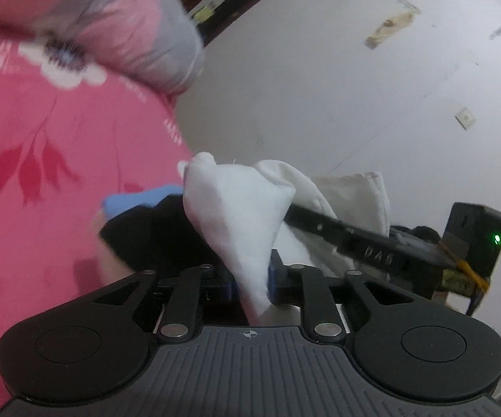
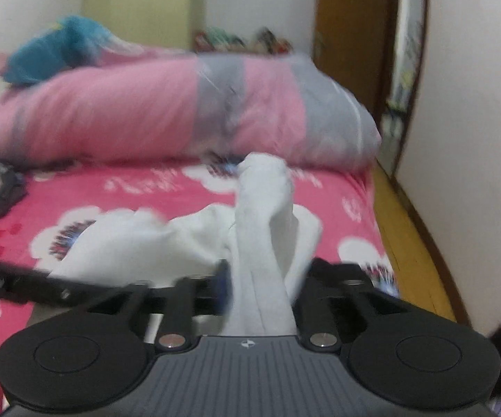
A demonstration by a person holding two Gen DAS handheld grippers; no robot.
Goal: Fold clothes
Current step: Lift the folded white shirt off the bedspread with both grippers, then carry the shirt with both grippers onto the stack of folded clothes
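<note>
A white garment point(image 1: 240, 215) hangs bunched between both grippers above a bed with a pink flowered sheet point(image 1: 42, 139). My left gripper point(image 1: 252, 283) is shut on a pointed fold of it. My right gripper point(image 2: 260, 288) is shut on another fold of the white garment point(image 2: 260, 208), which stands up between the jaws and trails left over the sheet point(image 2: 146, 187). In the left wrist view the right gripper's black body point(image 1: 372, 246) lies just behind the cloth. The left gripper's black arm point(image 2: 24, 283) crosses the lower left of the right wrist view.
A pink and grey rolled duvet point(image 2: 181, 111) lies across the far side of the bed, with a teal cloth point(image 2: 49, 52) on top. A dark garment point(image 2: 0, 191) lies at the left. A white wall point(image 1: 354, 87) and wooden floor strip point(image 2: 406, 243) border the bed's right side.
</note>
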